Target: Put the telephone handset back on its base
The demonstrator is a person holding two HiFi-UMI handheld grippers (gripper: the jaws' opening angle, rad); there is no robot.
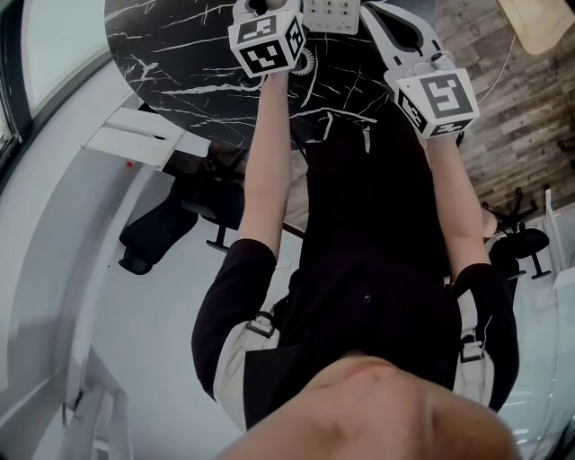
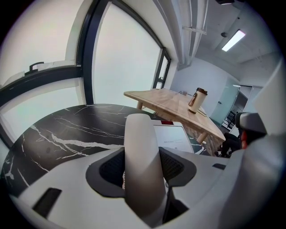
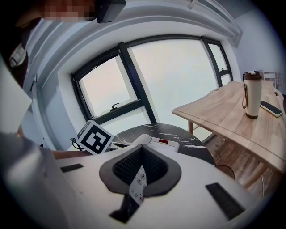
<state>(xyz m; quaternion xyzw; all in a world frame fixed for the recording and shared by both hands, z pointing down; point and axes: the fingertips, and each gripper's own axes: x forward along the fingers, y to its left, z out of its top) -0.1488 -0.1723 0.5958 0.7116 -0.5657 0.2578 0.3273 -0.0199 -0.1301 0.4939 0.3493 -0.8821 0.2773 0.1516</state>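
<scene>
**Handset held in the left fingers, beside its base**

The white handset (image 2: 139,134) is off its base. It stands between the fingers of the left gripper (image 2: 142,167), whose dark pads press on it from both sides, and its rounded end points away from the camera. Just behind it the white telephone base (image 2: 173,136) lies on the black marble worktop (image 2: 67,129). No view shows whether handset and base touch. In the head view the base's keypad (image 1: 331,13) sits at the top edge, between the two grippers.

The right gripper (image 3: 142,150) holds nothing. Its fingers are closed tip to tip, and a few keypad buttons show through the slit behind the tips.

Beyond the worktop stands a second, wooden worktop (image 2: 174,105) carrying a tumbler (image 2: 197,99), with large windows (image 2: 125,62) behind.
</scene>
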